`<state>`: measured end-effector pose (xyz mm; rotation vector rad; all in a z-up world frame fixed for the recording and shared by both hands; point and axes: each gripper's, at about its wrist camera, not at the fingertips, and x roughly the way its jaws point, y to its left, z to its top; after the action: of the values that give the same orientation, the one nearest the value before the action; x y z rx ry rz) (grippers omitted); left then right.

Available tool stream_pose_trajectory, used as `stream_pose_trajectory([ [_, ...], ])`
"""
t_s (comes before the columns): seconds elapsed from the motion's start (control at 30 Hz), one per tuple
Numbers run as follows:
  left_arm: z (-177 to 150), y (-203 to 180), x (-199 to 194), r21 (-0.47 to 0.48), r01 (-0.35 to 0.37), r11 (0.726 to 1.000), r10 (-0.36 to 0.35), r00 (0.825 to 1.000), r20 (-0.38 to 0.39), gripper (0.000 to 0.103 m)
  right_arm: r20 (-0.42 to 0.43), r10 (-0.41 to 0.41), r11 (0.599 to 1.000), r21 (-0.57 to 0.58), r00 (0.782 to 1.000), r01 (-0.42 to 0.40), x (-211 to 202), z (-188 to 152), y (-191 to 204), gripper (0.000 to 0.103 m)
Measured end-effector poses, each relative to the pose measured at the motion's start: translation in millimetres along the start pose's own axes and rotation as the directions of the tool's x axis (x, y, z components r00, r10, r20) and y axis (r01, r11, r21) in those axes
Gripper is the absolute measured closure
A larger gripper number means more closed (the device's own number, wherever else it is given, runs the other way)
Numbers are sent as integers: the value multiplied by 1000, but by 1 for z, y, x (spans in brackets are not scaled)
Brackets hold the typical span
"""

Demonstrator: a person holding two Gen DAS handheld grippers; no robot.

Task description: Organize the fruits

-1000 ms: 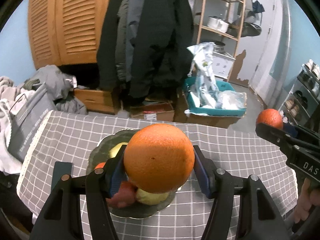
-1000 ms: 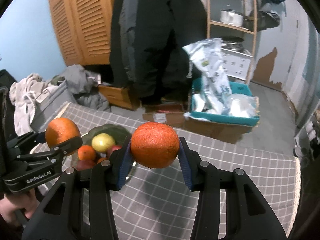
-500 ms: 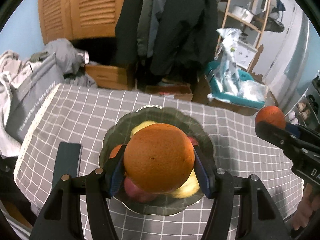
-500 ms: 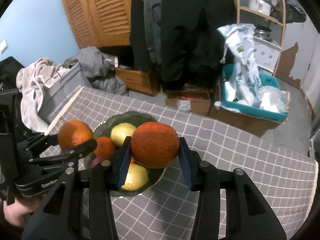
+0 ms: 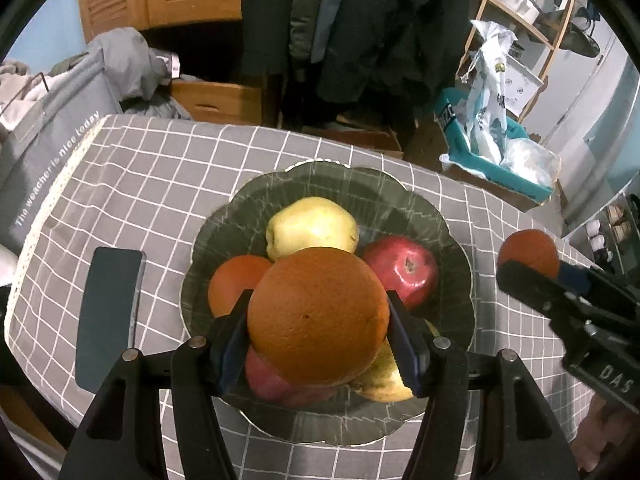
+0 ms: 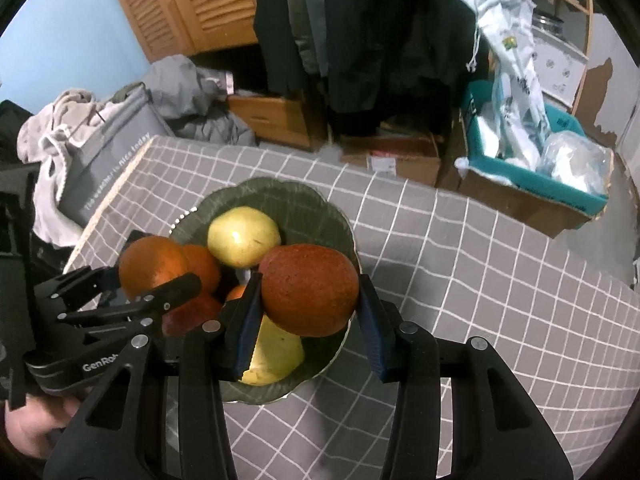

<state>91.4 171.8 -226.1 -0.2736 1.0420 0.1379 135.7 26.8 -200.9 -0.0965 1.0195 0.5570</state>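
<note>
At the far left of the left wrist view a dark flat rectangular object [image 5: 110,316] lies on the grey checked cloth [image 5: 160,168] that covers the worktop, just beside the dark green scalloped bowl [image 5: 404,196]. The left claw [image 5: 318,334] is clamped on a large orange [image 5: 318,316], one blue pad against each side of it, and holds it above the near part of the bowl. In the bowl lie a small orange fruit [image 5: 234,278] at the left, a yellow-green apple [image 5: 310,224] toward the far side, a red apple [image 5: 402,270] at the right, and, partly hidden under the held orange, another red fruit [image 5: 268,380] and a yellow one [image 5: 384,380]. Farther right, clear of the bowl's rim, the right claw [image 5: 532,268] grips a darker orange [image 5: 528,250] above the cloth.

In the right wrist view the left claw [image 6: 154,276] enters from the left edge with its orange [image 6: 150,264] over the bowl's left side. The yellow-green apple [image 6: 244,236] sits in the middle of the bowl [image 6: 320,208]. The right claw [image 6: 308,312] pinches the darker orange [image 6: 308,290] between its blue pads, over the bowl's near right portion.
</note>
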Motion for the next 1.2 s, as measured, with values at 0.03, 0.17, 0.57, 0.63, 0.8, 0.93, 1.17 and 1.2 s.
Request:
stream_pose_trajectory([
  [0.03,0,-1,2,1,0,1000,0,1000,-5,39,-5,2,1000,1,1000,-2,2,-1,0,59],
  [0.17,0,-1,8,-1,-8,1000,8,1000,-25,39,-25,10,1000,5,1000,-10,10,-2,-1,59],
  [0.57,2,4,0,-14,-19,1000,19,1000,3,10,-54,44,999,31,998,-42,22,-1,-5,58],
  [0.63,0,6,0,-18,-24,1000,24,1000,-3,10,-57,49,998,31,997,-47,22,-1,-5,58],
  [0.8,-2,8,-6,-19,-31,999,31,1000,-1,10,-76,60,998,31,995,-58,26,-2,-3,57],
  [0.93,-2,11,-17,-29,-34,999,34,999,18,10,-48,68,997,28,997,-66,18,0,-1,34],
  [1.17,0,13,-40,-41,-31,999,33,997,64,10,-7,25,1000,10,1000,-25,0,5,1,34],
  [1.2,1,13,-46,-40,-30,999,33,996,78,10,8,7,1000,1,1000,-7,-6,6,2,34],
])
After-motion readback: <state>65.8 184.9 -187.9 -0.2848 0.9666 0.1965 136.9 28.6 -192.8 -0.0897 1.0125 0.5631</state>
